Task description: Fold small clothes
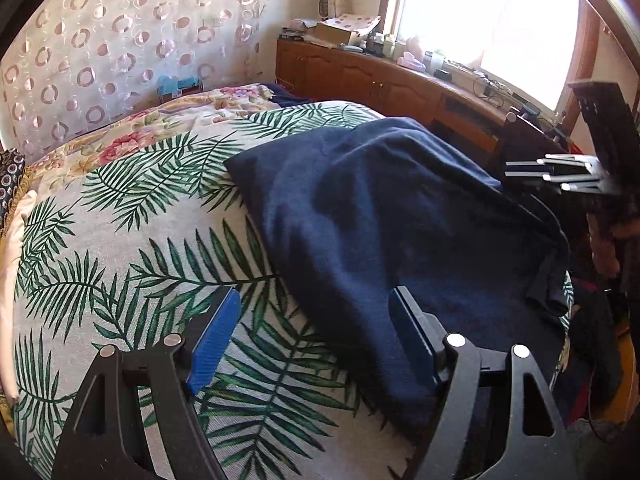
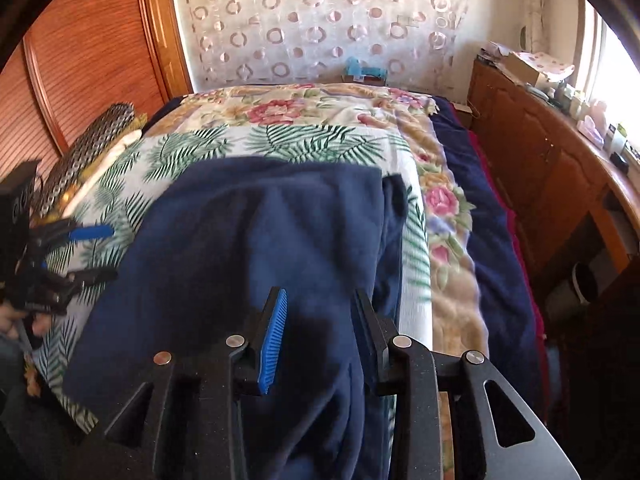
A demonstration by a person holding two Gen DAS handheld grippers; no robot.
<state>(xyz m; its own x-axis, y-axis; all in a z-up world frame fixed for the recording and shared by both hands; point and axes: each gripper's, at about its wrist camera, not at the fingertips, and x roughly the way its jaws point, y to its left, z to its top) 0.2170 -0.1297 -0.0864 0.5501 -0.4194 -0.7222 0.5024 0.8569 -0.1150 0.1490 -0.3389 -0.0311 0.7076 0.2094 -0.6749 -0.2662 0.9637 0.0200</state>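
A dark navy fleece garment (image 1: 380,216) lies spread on a palm-leaf bedcover (image 1: 132,248); in the right wrist view the garment (image 2: 260,232) fills the middle. My left gripper (image 1: 316,308) is open and empty, hovering over the garment's left edge, one finger over the cover and one over the cloth. My right gripper (image 2: 320,308) is open and empty, just above the garment's near part. The left gripper also shows at the left edge of the right wrist view (image 2: 92,252), open. The right gripper shows at the right edge of the left wrist view (image 1: 560,172).
A floral blanket (image 2: 444,200) and a navy sheet (image 2: 492,216) run along the bed's right side. A wooden cabinet (image 2: 540,148) with clutter stands under the window. A patterned pillow (image 2: 92,136) lies at the bed's left, by a wooden wardrobe (image 2: 80,60).
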